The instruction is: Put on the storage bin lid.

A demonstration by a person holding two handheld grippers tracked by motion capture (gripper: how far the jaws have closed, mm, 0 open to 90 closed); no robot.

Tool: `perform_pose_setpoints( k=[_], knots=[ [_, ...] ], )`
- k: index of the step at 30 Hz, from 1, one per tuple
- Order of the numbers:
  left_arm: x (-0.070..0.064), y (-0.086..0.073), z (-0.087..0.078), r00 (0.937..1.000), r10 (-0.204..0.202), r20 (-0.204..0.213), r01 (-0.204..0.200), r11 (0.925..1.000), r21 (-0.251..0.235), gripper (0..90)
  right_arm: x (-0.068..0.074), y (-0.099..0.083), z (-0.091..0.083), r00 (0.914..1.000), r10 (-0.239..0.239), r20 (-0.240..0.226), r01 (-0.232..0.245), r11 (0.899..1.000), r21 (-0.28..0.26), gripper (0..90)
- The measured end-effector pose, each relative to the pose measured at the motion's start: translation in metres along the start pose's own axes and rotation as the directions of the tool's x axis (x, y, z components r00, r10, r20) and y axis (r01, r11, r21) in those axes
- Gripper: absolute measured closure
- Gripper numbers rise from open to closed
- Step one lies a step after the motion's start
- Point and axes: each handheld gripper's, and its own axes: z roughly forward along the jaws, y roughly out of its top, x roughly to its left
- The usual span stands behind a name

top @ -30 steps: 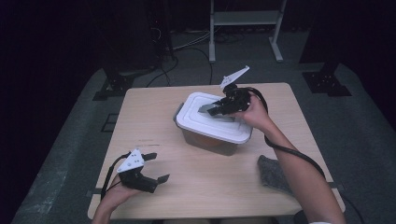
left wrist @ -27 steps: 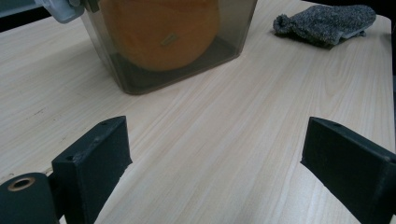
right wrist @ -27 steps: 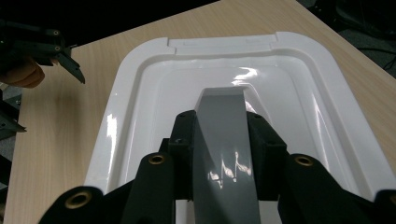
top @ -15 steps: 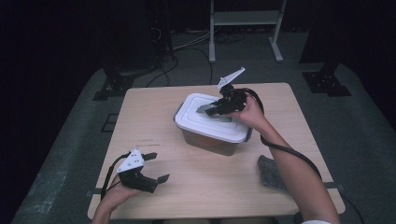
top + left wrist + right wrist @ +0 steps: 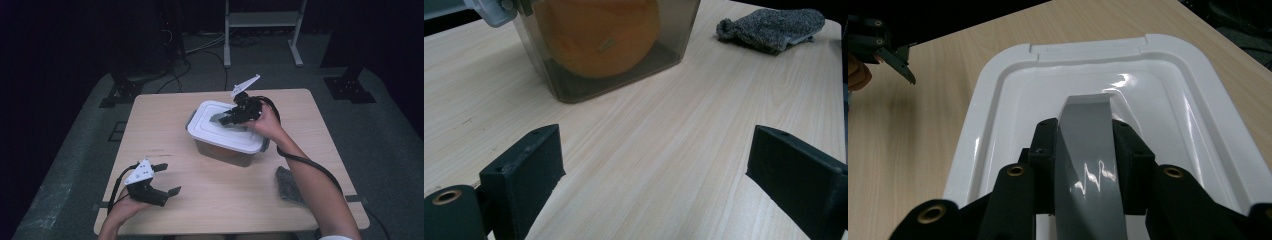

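Observation:
A clear plastic box (image 5: 226, 152) with a white lid (image 5: 216, 131) stands mid-table. My right gripper (image 5: 226, 119) reaches over the lid from the right. In the right gripper view, its jaws (image 5: 1086, 134) are shut on the lid's grey handle (image 5: 1088, 190), and the lid (image 5: 1008, 100) lies flat below. An orange round thing (image 5: 599, 30) sits inside the box (image 5: 574, 87). My left gripper (image 5: 169, 178) rests near the front left of the table. It stands open (image 5: 659, 170) with bare wood between its jaws.
A grey knitted cloth (image 5: 289, 185) lies at the front right of the table (image 5: 165, 125), and shows again as a grey cloth (image 5: 774, 27) past the box. A white metal stand (image 5: 260, 20) and cables are on the floor beyond the far edge.
The right gripper has drifted very slightly left on the lid's handle. The lid stays on the box and the left gripper has not moved.

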Motion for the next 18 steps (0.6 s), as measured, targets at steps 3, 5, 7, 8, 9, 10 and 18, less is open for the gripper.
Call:
perform_pose_setpoints(
  k=[3,5,7,8,9,10,18],
  knots=[
    [-0.0001,0.0001,0.0003,1.0000,0.003,-0.001,-0.003,1.0000,0.000,7.1,0.0005,-0.0016,0.0011,1.0000,0.000,-0.004,0.000,1.000,-0.001,65.8],
    [-0.0003,0.0002,0.0002,1.0000,0.002,0.000,-0.002,1.0000,-0.003,7.1,0.0009,-0.0023,0.0012,1.0000,0.006,-0.007,-0.006,1.000,-0.007,65.8],
    [-0.0002,0.0001,-0.0001,1.0000,0.002,0.000,-0.002,1.0000,-0.002,7.1,0.0011,-0.0027,0.0013,1.0000,0.006,-0.006,-0.006,1.000,-0.009,65.7],
    [0.0000,0.0001,-0.0002,1.0000,0.002,0.000,-0.002,1.0000,-0.001,7.1,0.0012,-0.0027,0.0012,1.0000,0.006,-0.006,-0.006,1.000,-0.009,65.6],
    [0.0000,0.0001,-0.0003,1.0000,0.001,0.000,-0.001,1.0000,-0.002,7.1,0.0012,-0.0028,0.0011,1.0000,0.007,-0.006,-0.007,1.000,-0.009,65.3],
    [0.0001,0.0001,-0.0003,1.0000,0.001,0.000,-0.001,1.0000,-0.002,7.1,0.0012,-0.0028,0.0010,0.9999,0.010,-0.007,-0.010,1.000,-0.009,63.9],
    [-0.0002,0.0002,0.0000,1.0000,-0.003,0.003,0.003,1.0000,-0.004,7.1,0.0028,-0.0034,-0.0070,0.9996,0.024,-0.015,-0.025,0.999,-0.039,50.2]
  ],
)
